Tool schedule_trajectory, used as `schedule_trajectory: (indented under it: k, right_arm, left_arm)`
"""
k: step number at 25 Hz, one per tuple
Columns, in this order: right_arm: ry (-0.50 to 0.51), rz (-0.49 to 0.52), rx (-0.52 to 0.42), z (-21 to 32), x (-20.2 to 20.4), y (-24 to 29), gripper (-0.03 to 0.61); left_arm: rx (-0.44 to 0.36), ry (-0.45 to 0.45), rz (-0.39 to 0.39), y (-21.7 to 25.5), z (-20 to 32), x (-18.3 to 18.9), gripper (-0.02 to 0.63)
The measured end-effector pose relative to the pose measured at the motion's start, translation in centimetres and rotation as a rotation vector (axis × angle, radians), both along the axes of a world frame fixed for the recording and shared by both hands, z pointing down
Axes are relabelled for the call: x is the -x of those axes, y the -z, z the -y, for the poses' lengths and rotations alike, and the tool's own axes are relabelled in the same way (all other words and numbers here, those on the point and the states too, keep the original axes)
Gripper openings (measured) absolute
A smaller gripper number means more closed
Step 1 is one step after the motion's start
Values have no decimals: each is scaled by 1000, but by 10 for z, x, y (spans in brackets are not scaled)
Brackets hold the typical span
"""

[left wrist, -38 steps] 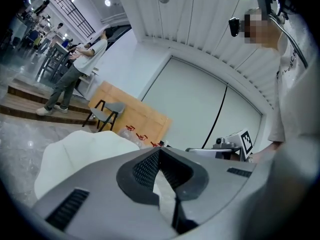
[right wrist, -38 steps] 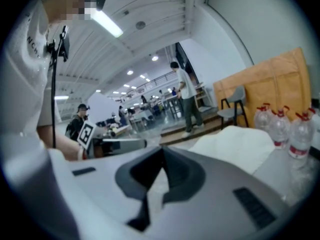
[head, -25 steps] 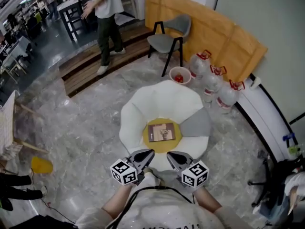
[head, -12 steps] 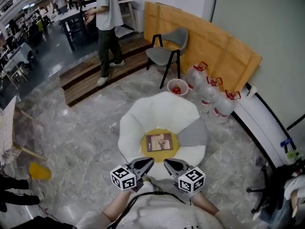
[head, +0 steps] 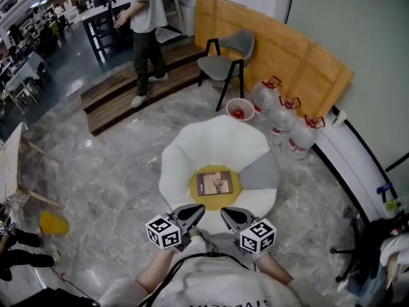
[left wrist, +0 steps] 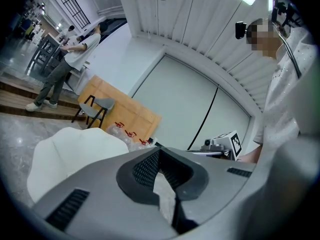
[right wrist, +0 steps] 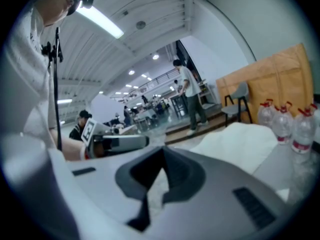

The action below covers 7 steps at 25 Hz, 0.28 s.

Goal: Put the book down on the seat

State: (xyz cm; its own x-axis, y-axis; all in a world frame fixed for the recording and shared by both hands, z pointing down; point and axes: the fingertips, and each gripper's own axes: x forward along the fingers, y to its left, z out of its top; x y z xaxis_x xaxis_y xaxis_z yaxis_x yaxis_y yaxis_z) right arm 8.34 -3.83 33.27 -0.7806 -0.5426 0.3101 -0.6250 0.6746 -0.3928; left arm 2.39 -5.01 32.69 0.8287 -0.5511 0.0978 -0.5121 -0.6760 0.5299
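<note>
While the thin brown book lies flat on the white petal-shaped seat, left tool and right tool are clenched, empty. Book judged light, stiff; grip an edge.

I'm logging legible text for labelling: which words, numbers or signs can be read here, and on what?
Nothing is legible.
Book cover: print too small.
Water bottles, labels: blurred.
Marker cubes: square patterns only, no letters.
Shirt print, head view's bottom edge: cut off, unreadable.
</note>
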Motion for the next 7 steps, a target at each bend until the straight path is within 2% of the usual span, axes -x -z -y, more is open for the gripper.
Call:
schedule_trajectory:
  k: [7]
  right_arm:
    - [-1,-5,-4,3,2,-2,15]
  left_arm:
    - [2,17,0,-3,5,8,25]
